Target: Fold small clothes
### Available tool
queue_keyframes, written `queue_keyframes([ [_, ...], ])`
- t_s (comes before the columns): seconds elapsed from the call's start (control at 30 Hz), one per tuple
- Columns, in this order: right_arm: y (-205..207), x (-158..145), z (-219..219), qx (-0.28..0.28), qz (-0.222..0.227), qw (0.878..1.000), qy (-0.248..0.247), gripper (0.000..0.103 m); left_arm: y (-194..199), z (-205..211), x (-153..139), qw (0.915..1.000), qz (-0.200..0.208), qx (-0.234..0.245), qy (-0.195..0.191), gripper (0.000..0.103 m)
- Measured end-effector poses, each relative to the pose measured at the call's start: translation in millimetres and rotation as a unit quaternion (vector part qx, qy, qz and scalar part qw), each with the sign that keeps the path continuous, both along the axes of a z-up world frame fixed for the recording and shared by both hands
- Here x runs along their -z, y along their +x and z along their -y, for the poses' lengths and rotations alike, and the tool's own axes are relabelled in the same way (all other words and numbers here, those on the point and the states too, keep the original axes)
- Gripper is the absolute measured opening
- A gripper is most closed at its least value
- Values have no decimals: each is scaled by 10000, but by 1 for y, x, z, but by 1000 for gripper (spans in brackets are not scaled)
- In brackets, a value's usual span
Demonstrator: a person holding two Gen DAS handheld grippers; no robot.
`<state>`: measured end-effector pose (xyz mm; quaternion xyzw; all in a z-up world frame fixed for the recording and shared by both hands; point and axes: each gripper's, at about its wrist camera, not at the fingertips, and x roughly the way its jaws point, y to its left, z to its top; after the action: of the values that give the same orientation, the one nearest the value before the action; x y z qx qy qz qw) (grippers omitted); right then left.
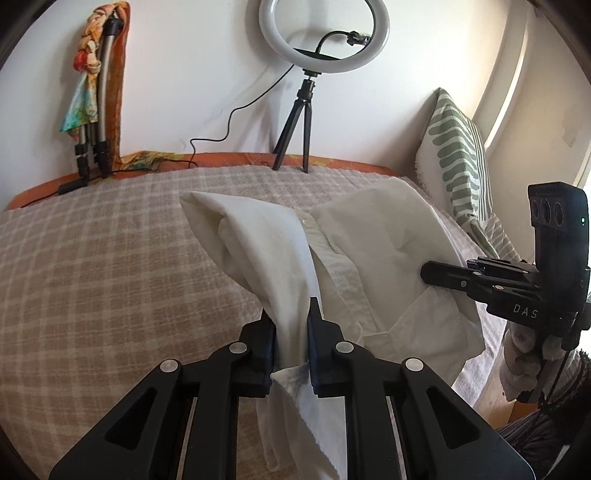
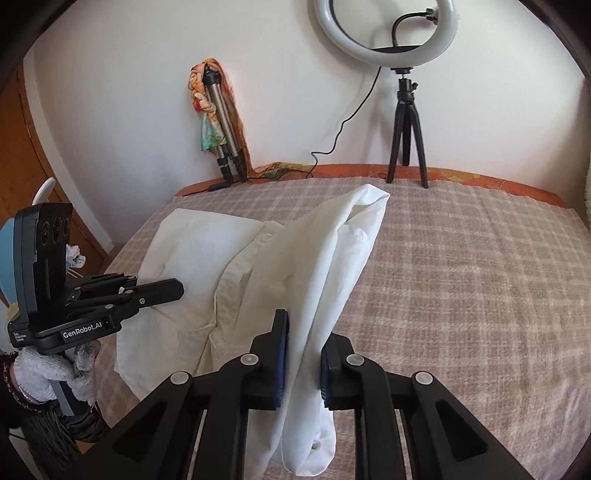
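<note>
The left gripper (image 1: 290, 343) and right gripper (image 2: 303, 365) (2 in all) each pinch a bunch of the white shirt (image 1: 369, 258), which lies near the bed's (image 1: 110, 258) front edge; beyond stands a ring light (image 1: 323, 37).

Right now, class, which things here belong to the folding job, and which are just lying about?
Job: shirt, left gripper and right gripper, both shut on the shirt; bed as work surface.

Lying about: ring light, tripod, scarf, pillow.
</note>
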<state>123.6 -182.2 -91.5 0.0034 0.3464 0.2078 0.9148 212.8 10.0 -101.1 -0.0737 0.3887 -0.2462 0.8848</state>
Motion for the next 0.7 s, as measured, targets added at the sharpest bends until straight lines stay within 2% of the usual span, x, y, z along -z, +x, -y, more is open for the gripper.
queue_keyframes([
  [0.2,14,-24,44,326,362,9988,-87,13,35,48,-16,9995,186,225,-106,13],
  [0.33,35,-34,76,561,450,9971,-231,13,62,85,-21,9989,278,344,-149,13],
  [0.7,120,-53,149,1149,621,9896,-610,11,137,165,-9,9982,283,480,-221,13],
])
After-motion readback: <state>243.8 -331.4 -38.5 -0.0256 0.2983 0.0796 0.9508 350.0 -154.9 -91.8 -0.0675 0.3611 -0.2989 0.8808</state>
